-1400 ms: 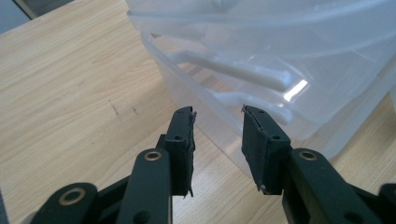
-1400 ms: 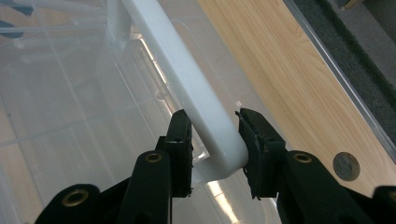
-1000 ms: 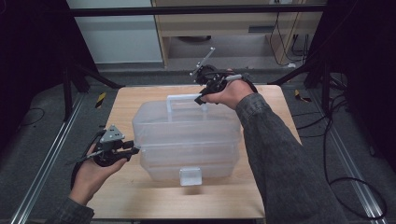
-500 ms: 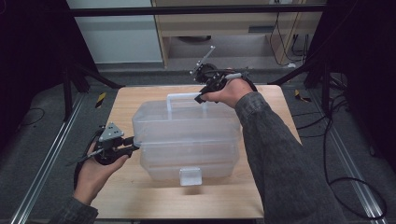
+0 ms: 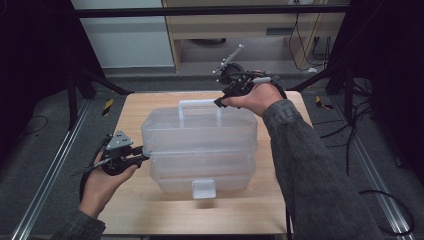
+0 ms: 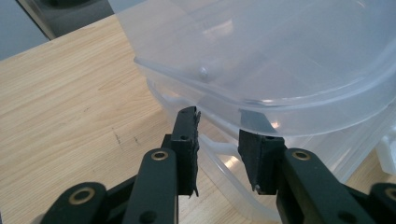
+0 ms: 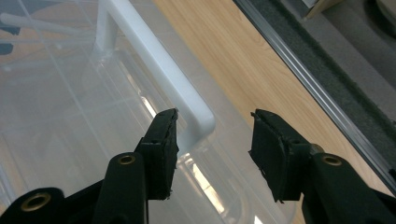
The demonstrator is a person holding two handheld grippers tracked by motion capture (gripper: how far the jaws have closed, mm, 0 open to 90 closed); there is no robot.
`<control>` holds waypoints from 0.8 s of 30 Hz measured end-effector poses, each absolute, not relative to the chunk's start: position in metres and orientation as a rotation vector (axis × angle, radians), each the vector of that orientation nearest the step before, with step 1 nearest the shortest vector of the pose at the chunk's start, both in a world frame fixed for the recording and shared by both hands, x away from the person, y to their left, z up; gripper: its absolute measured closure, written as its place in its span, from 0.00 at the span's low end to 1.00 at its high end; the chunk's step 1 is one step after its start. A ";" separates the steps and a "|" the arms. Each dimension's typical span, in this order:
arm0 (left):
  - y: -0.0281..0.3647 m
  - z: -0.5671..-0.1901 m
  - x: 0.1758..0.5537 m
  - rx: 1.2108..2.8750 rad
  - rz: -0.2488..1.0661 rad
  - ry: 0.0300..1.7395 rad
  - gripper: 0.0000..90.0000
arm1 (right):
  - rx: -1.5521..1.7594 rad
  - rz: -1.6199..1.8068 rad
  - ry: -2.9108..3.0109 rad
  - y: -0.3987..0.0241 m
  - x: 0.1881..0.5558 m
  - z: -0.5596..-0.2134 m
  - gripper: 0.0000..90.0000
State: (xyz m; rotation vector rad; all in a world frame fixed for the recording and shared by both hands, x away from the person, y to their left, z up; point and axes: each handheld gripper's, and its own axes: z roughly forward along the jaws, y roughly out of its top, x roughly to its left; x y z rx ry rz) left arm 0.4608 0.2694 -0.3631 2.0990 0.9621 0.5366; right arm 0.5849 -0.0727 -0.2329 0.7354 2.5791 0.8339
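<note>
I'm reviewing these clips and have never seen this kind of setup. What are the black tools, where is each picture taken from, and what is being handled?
There is no robot here: a person holds a hand tool with two black jaws in each hand. The high view looks down on a wooden table from above; the other two pictures come from small cameras riding on the tools, looking along their jaws.

On the table stands a clear plastic storage box in stacked tiers, with a white handle on top and a latch at the front.

The left gripper sits at the box's left side, its jaws on either side of a rim there; whether they pinch it is unclear. The right gripper is at the handle's corner. Its jaws have just been opening, with the handle between them but not gripped.
</note>
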 end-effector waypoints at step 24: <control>0.268 -0.358 0.469 2.073 0.560 0.967 0.70 | 1.025 0.796 2.311 -0.179 0.545 -0.248 0.85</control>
